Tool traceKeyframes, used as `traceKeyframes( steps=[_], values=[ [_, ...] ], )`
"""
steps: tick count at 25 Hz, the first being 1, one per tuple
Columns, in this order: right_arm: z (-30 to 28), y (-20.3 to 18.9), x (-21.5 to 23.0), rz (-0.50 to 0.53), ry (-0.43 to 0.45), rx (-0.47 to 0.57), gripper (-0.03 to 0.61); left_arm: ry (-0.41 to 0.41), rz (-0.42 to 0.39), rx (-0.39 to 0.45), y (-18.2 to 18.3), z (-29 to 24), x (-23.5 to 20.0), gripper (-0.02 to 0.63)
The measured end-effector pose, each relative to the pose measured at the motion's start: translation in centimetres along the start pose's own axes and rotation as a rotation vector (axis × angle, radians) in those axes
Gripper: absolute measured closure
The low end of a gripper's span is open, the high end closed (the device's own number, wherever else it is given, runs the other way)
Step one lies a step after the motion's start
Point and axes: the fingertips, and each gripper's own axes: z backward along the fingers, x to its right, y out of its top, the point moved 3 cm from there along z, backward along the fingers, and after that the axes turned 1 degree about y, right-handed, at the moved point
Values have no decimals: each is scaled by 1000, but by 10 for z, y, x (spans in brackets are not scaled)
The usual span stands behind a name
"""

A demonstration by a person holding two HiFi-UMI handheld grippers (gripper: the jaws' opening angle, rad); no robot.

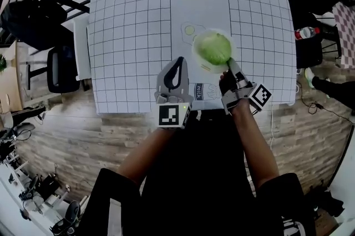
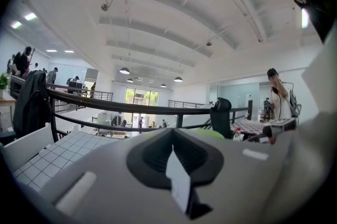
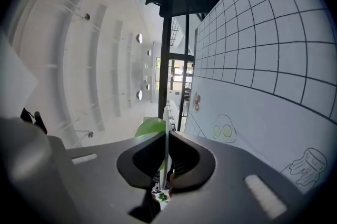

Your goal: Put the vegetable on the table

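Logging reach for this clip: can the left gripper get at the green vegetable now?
Probably yes. The left gripper hangs beside the green vegetable with nothing between them, and the right gripper pinches only the plate rim. The left's shut jaws must open first.

Materials at the desk (image 1: 133, 35): its top is a matt white sheet, smooth, printed with a thin dark grid up to each edge. The vegetable (image 1: 214, 47) shows crinkled pale-green leaves with a faint sheen; the plate (image 1: 204, 67) is smooth and pale. The left gripper (image 1: 179, 59) and right gripper (image 1: 229, 61) have matt grey plastic shells with dark ribbed pads; marker cubes (image 1: 172, 115) bear flat black-and-white print. The floor (image 1: 72, 135) is grained wood plank; the railing (image 2: 131, 107) dark smooth metal
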Motion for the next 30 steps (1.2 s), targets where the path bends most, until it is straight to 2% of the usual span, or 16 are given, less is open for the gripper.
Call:
traceKeyframes(
  steps=[8, 26, 30],
  values=[
    [-17, 20, 17, -29, 9, -19, 566, 18, 9, -1, -1, -22, 11, 606],
    [-47, 58, 75, 62, -21, -74, 565, 54, 15, -59, -23, -54, 26, 606],
    [-54, 60, 91, 48, -29, -79, 565, 54, 16, -53, -23, -60, 29, 606]
  ],
)
